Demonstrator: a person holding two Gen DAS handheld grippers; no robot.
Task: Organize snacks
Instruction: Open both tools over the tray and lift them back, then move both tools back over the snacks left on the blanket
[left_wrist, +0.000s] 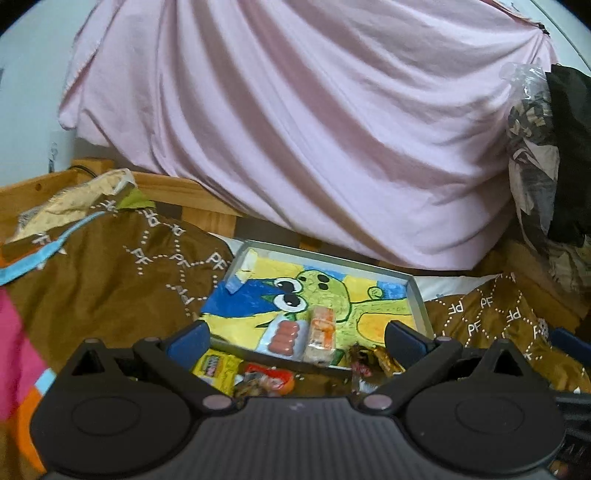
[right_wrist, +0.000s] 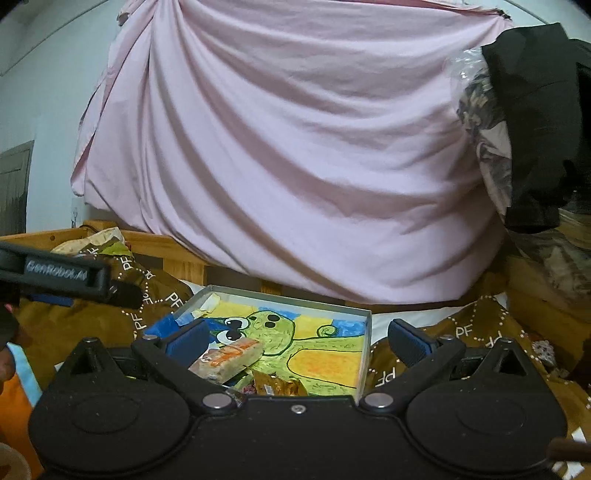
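Observation:
A shallow grey tray (left_wrist: 419, 295) with a green cartoon drawing on its floor lies on a brown cloth. In it lie a sausage pack (left_wrist: 284, 334) and an orange-and-white wrapped bar (left_wrist: 321, 334). Loose snacks lie in front of it: a yellow pack (left_wrist: 216, 369), a red-orange pack (left_wrist: 273, 376) and a gold-brown wrapper (left_wrist: 384, 360). My left gripper (left_wrist: 295, 339) is open and empty, just before the tray's near edge. In the right wrist view the tray (right_wrist: 365, 343) holds the bar (right_wrist: 229, 356) and a gold wrapper (right_wrist: 280, 386). My right gripper (right_wrist: 295, 339) is open and empty above its near end.
A pink sheet (left_wrist: 295, 129) hangs behind the tray over a wooden frame (left_wrist: 177, 188). A brown "PF" cloth (left_wrist: 110, 266) covers the surface. A crumpled bag (left_wrist: 74, 203) lies at back left. Dark clothes (left_wrist: 569, 147) hang at right. The left gripper's body (right_wrist: 55, 277) shows at left.

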